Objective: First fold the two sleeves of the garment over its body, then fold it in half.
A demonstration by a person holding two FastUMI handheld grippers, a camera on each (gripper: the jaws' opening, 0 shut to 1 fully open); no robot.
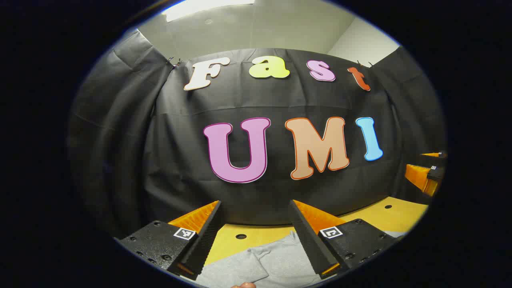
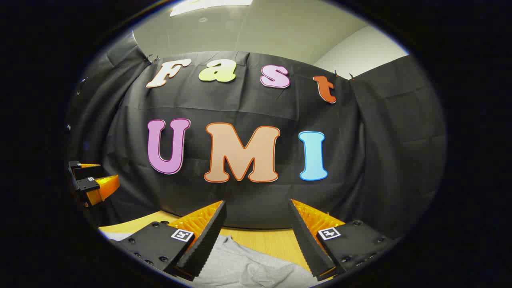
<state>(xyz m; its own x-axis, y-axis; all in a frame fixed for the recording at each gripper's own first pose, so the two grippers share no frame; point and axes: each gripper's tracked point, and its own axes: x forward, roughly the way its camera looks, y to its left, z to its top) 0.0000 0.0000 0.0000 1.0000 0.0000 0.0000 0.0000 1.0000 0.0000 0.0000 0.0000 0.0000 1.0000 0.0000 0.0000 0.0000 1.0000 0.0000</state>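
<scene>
We look forward from just behind each claw, low over the yellow table [image 1: 390,216], toward the black cloth wall [image 1: 180,160] close ahead; the left gripper view catches the right gripper [image 1: 426,176] off to its right; both views share the grey garment [image 2: 244,266] beneath the fingers.

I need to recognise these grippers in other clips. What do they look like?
Both the left gripper and right gripper have wedge-shaped fingers: ribbed orange outer faces, black serrated inner pads, mounted on black screwed blocks bearing small black-and-white square markers.
</scene>
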